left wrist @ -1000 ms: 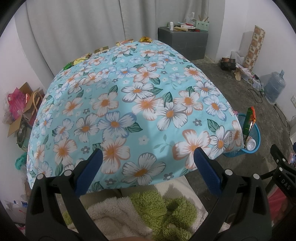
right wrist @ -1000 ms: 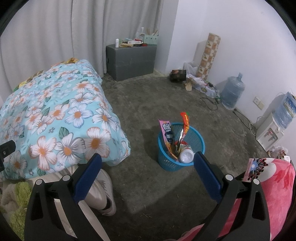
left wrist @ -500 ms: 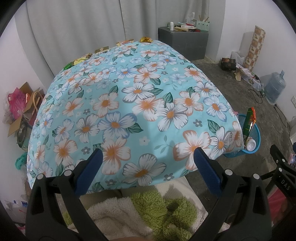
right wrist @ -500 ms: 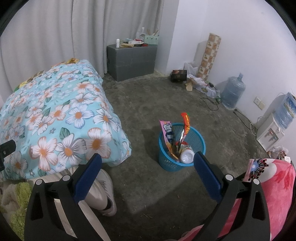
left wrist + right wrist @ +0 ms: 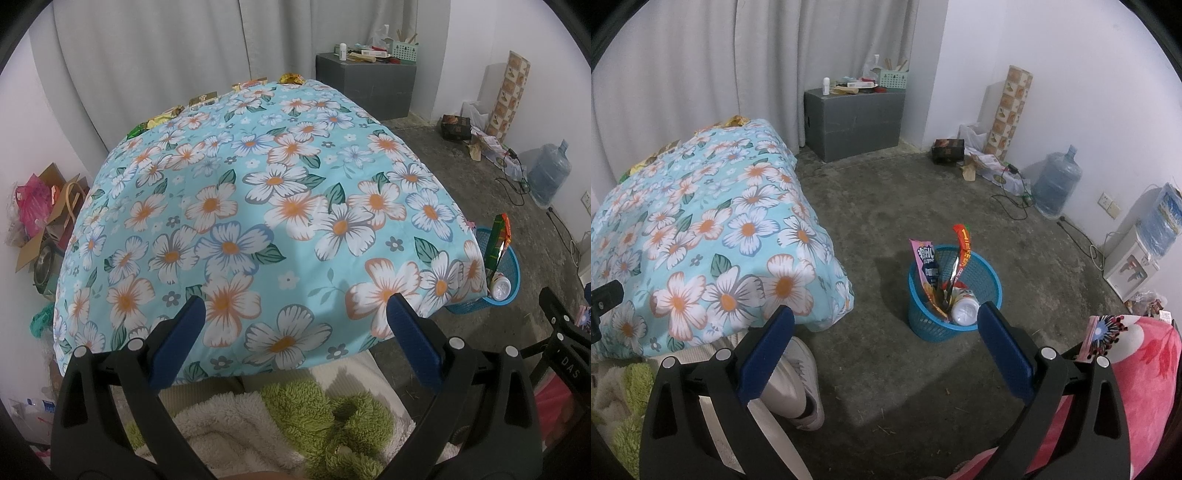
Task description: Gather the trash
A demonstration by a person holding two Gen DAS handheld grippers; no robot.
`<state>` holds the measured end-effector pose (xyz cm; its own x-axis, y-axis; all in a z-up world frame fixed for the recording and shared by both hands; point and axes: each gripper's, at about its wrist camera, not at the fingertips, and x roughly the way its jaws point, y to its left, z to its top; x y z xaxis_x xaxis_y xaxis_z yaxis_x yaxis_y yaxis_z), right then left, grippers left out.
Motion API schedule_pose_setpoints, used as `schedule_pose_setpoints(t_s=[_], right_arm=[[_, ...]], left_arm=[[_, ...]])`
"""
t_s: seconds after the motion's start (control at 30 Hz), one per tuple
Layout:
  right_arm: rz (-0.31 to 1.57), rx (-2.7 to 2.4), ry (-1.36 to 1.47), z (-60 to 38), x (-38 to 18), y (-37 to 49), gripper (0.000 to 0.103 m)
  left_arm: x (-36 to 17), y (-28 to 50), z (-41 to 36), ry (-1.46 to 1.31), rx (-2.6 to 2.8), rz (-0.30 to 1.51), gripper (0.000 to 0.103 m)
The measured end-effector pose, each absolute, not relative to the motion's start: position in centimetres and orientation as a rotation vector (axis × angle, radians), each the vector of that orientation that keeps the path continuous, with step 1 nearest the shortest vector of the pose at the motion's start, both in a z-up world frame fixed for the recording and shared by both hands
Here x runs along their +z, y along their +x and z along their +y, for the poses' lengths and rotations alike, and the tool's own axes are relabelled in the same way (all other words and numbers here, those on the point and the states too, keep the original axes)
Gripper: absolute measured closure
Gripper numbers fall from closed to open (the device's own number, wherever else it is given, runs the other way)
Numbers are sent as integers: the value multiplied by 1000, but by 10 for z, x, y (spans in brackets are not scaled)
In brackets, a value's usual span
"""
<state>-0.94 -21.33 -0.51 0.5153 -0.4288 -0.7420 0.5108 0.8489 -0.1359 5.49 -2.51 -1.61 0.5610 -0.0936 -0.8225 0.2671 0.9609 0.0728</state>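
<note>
A blue mesh trash basket [image 5: 991,295] stands on the concrete floor and holds a pink wrapper [image 5: 925,264], an orange wrapper [image 5: 964,245] and a white bottle [image 5: 964,312]. It also shows at the right in the left wrist view [image 5: 511,267]. Several snack wrappers [image 5: 203,99] lie along the far edge of the floral-covered bed [image 5: 258,206]. My left gripper [image 5: 295,325] is open and empty above the bed's near edge. My right gripper [image 5: 884,332] is open and empty, just in front of the basket.
A grey cabinet [image 5: 855,120] with clutter stands by the curtain. A water jug [image 5: 1056,184], cables and boxes lie along the right wall. A white shoe [image 5: 801,384] is on the floor. A pink blanket [image 5: 1145,369] is at right. Cardboard and bags [image 5: 40,218] sit left of the bed.
Almost nothing has moved. The right wrist view has shifted very slightly; both grippers stay open and empty.
</note>
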Motion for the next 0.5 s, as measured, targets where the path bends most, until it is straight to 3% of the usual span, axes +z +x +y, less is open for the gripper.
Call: schedule_pose_setpoints(t_s=[0.5], right_arm=[[859, -566, 106, -215, -5, -11, 7]], left_arm=[[-17, 54, -24, 197, -216, 957, 9]])
